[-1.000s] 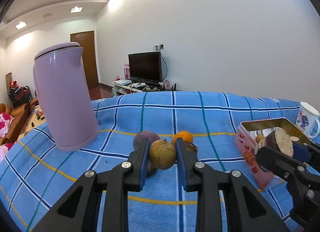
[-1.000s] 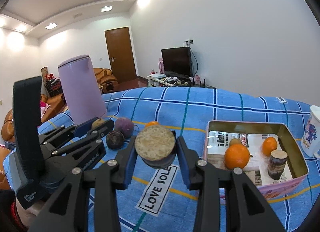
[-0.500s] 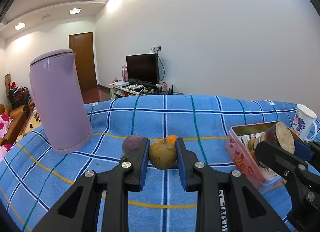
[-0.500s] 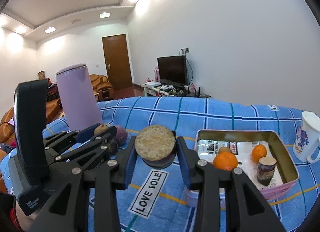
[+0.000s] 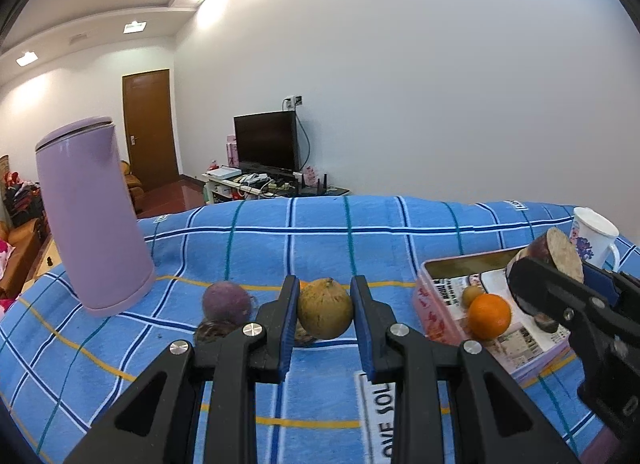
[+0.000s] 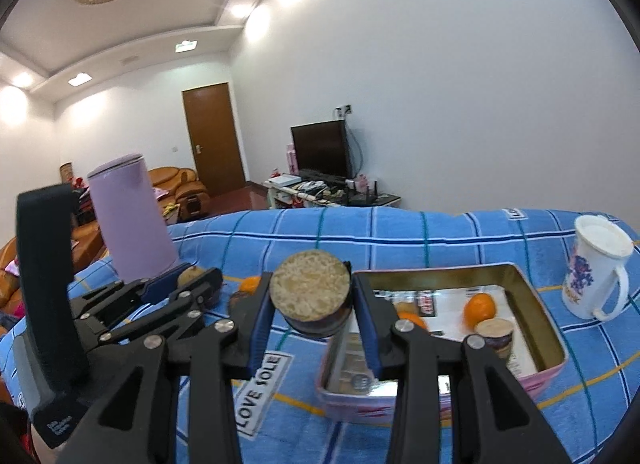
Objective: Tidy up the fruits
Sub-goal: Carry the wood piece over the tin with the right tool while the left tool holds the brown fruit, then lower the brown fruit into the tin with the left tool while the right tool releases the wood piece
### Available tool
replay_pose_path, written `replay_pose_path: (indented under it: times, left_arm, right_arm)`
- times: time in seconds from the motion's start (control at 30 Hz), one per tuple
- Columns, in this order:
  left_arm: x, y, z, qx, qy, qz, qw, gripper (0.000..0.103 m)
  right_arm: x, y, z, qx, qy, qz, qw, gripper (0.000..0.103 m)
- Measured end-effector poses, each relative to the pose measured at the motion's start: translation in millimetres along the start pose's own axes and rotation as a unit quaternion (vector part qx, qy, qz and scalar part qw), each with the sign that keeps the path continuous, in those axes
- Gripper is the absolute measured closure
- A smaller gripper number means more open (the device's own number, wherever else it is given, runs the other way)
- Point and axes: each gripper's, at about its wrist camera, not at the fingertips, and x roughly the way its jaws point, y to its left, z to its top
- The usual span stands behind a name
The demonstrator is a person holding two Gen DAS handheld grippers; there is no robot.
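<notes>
Two hand-held grippers carry fruit above a tabletop (image 5: 400, 223) draped in a blue checked cloth. The left hand-held gripper (image 5: 325, 314) has its blue pads pressed on either side of a round, yellow-brown fruit (image 5: 325, 314), lifted clear of the cloth. The right hand-held gripper (image 6: 312, 300) is clamped on a dark purple cut piece of sugarcane (image 6: 310, 292), its pale, fibrous cut end turned toward the camera.

Just right of the sugarcane piece, a pink rectangular tin (image 6: 552, 328) lies open on the tabletop. Inside it, on a printed paper lining, lie two oranges (image 6: 479, 308), a small brownish fruit and a second cut cane piece (image 6: 494, 334) standing on end. From the left wrist view the right hand-held gripper's load hangs over the tin's far side, with one orange (image 5: 489, 316) near the tin's front wall.

Still on the cloth, beyond the left hand-held gripper, sit a round purple fruit (image 5: 226, 302), a darker fruit (image 5: 214, 330) just in front of it, and an orange fruit mostly hidden behind the pads. A tall lilac kettle (image 5: 90, 219) stands at the left of the tabletop, and a white floral mug (image 6: 596, 272) stands to the right of the tin. A white label on the cloth reads "LOVE SOLE" (image 6: 258, 394).
</notes>
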Motion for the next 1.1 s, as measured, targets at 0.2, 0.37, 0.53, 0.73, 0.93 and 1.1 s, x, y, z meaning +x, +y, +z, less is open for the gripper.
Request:
replay_pose_path:
  times: [0.2, 0.37, 0.53, 0.73, 0.93, 1.1]
  left_arm:
    - [2, -19, 3, 0.008, -0.003, -0.015, 0.9998, 0.075]
    - [4, -38, 6, 0.013, -0.006, -0.028, 0.9995, 0.075]
    - [7, -55, 11, 0.016, -0.010, -0.039, 0.9991, 0.075]
    - [17, -86, 14, 0.020, -0.005, -0.054, 0.9983, 0.075]
    - [28, -108, 17, 0.020, 0.000, -0.066, 0.9976, 0.075]
    - [36, -121, 21, 0.013, 0.002, -0.071, 0.9974, 0.075]
  right_arm:
    - [-3, -26, 4, 0.019, -0.005, -0.022, 1.000, 0.062]
    - [-6, -43, 7, 0.027, -0.007, -0.039, 0.999, 0.062]
    - [-8, -59, 9, 0.030, -0.008, -0.061, 0.998, 0.062]
    - [-8, -85, 10, 0.037, -0.004, -0.092, 0.995, 0.062]
    - [-9, -114, 14, 0.055, -0.001, -0.117, 0.992, 0.062]
    - [-2, -128, 16, 0.073, 0.010, -0.122, 0.990, 0.062]
